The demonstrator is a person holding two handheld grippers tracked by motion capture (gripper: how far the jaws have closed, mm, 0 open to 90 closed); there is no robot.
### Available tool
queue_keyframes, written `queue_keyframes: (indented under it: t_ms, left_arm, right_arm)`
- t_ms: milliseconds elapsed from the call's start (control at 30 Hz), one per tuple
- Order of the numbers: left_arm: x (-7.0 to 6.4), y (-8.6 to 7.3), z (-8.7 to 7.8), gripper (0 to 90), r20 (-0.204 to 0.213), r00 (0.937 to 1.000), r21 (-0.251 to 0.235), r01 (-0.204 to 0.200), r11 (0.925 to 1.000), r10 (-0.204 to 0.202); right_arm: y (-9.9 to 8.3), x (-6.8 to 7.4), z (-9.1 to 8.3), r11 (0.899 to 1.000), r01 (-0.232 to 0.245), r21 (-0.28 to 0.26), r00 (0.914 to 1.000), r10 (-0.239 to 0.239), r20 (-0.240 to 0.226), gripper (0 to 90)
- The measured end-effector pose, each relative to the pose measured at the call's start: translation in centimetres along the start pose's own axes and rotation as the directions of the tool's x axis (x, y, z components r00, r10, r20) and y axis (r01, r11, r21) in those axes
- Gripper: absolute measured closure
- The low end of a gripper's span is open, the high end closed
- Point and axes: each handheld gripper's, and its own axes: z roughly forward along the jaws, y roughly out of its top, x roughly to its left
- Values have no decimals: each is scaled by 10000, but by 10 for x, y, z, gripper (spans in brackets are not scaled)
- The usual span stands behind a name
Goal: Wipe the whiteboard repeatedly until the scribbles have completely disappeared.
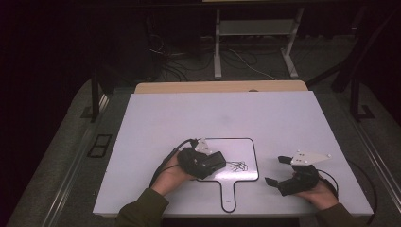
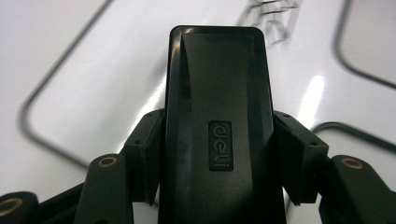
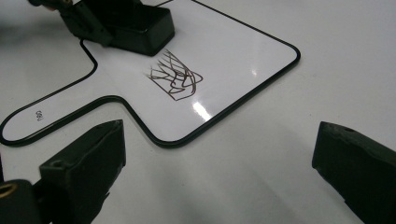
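**Eraser clamped over the small whiteboard, scribble beside it**

Much of the black eraser point(image 2: 217, 135) is buried: in the high view the left claw point(image 1: 213, 163) and the hand point(image 1: 171, 176) behind it cover nearly all of it, and in the left gripper view its near end runs off the bottom edge. What shows is a moulded "deli" label on its back and the two jaws pressed against its flanks, so this claw is clenched on the eraser. Whether the eraser's face touches the paddle-shaped whiteboard point(image 1: 246, 149) I cannot tell.

The dark scribble point(image 1: 238, 166) lies just at 3 o'clock of the eraser, apart from it. Its lines are too tangled to read.

The right claw point(image 1: 278, 170) sits at 3 o'clock of the board, off its black rim, jaws spread wide and grasping nothing.

The white worktop point(image 1: 189, 118) is bare toward 12 o'clock. Both forearms are cut off by the near edge at 6 o'clock. The room beyond is dark.
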Motion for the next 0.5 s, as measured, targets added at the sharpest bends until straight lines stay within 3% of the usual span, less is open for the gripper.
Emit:
queue_keyframes:
  t_ms: [100, 200, 300, 500]
  left_arm:
    - [11, -4, -3, 388, -295, 9990, -16, 345, 9994, -345]
    - [16, -6, -5, 388, -395, 9983, 1, 434, 9991, -434]
    - [12, -5, -4, 388, -357, 9987, 18, 365, 9993, -364]
    - [-5, -1, -2, 388, 144, 9998, 122, -120, 9999, 118]
  right_arm:
    - [0, 0, 0, 10000, -1, 12, 10000, 1, 5, 18]
    - [0, 0, 0, 10000, 6, 14, 10000, -6, -2, 18]
    - [0, 0, 0, 10000, 12, 15, 10000, -12, -5, 18]
    - [0, 0, 0, 10000, 8, 7, 10000, -8, 0, 18]
